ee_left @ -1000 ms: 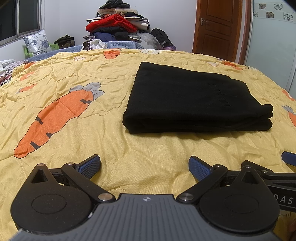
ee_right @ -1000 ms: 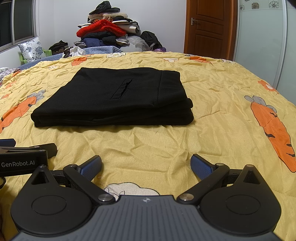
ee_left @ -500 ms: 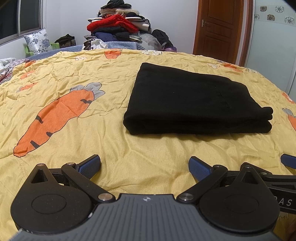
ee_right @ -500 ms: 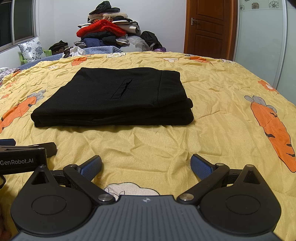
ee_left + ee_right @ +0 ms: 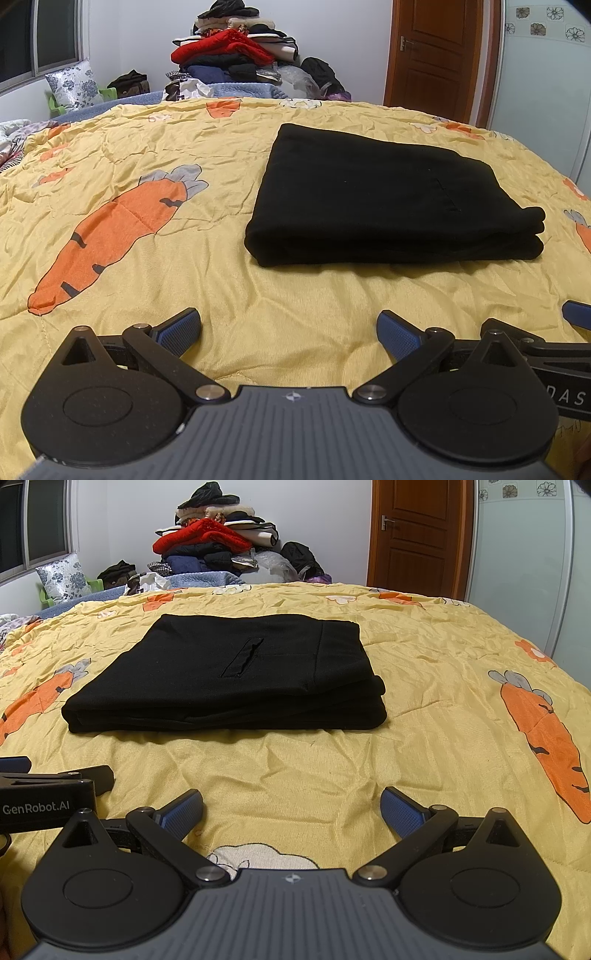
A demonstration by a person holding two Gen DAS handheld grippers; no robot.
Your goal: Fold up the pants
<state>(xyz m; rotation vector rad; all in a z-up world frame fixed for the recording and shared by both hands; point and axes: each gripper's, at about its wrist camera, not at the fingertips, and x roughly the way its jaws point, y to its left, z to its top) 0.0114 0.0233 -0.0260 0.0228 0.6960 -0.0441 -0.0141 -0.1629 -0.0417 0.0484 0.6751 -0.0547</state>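
The black pants (image 5: pixel 384 199) lie folded in a flat rectangular stack on the yellow carrot-print bedspread (image 5: pixel 147 155). They also show in the right wrist view (image 5: pixel 236 675), pocket slit on top. My left gripper (image 5: pixel 290 330) is open and empty, held low over the bedspread, a short way in front of the stack. My right gripper (image 5: pixel 291 810) is open and empty, also in front of the stack. Each gripper shows at the edge of the other's view: the right one (image 5: pixel 576 317), the left one (image 5: pixel 55 786).
A tall pile of mixed clothes (image 5: pixel 232 55) stands beyond the far end of the bed. A floral pillow (image 5: pixel 72 85) leans under the window at the far left. A wooden door (image 5: pixel 436 55) is at the back right.
Both grippers stay open and nearly still; the left view has shifted very slightly. The folded pants have not moved.
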